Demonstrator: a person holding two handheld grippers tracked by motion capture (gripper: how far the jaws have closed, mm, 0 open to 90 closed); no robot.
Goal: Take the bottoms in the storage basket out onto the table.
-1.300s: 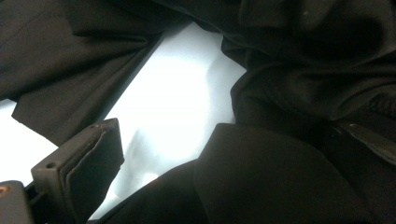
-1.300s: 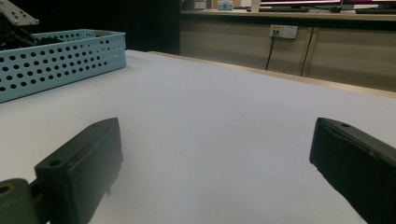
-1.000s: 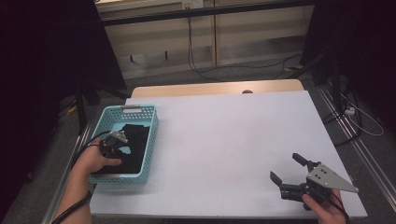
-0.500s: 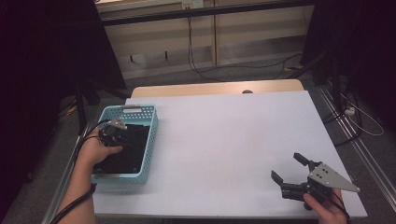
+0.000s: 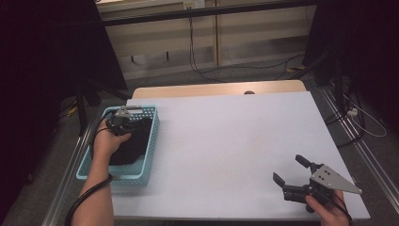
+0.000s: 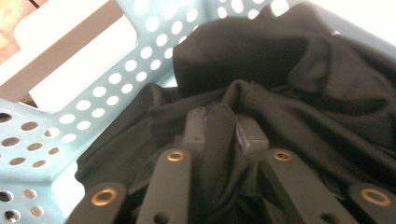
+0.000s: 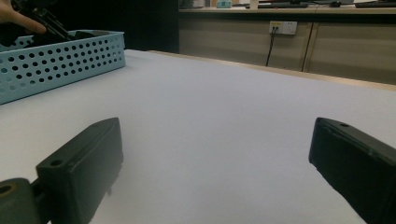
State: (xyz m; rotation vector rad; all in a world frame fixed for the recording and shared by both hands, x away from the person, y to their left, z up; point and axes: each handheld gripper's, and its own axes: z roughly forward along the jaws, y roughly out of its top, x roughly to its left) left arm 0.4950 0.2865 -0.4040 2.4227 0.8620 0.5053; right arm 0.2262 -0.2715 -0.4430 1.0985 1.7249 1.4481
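Note:
A light blue perforated basket [image 5: 149,146] stands at the table's left edge with a black cloth [image 5: 129,146] in it. My left gripper [image 5: 126,123] is down in the far half of the basket. In the left gripper view [image 6: 222,123] a fold of the black cloth [image 6: 289,70] is pinched between its fingers [image 6: 195,123], against the basket wall [image 6: 70,107]. The jaws have just been opening a little, with the fold still between them. My right gripper [image 5: 289,169] rests open near the front right corner of the white table [image 5: 226,136], its jaws [image 7: 217,140] wide apart with nothing between them.
The right gripper view looks low across the bare table top [image 7: 224,102] to the basket [image 7: 60,60] and the left hand [image 7: 18,16] at far left. A wooden strip [image 5: 216,89] runs along the table's far edge. Beyond it are floor cables [image 5: 226,68] and dark stands.
My left hand has moved along the basket toward its far end, with the cloth still in the jaws. The right gripper has stayed in place.

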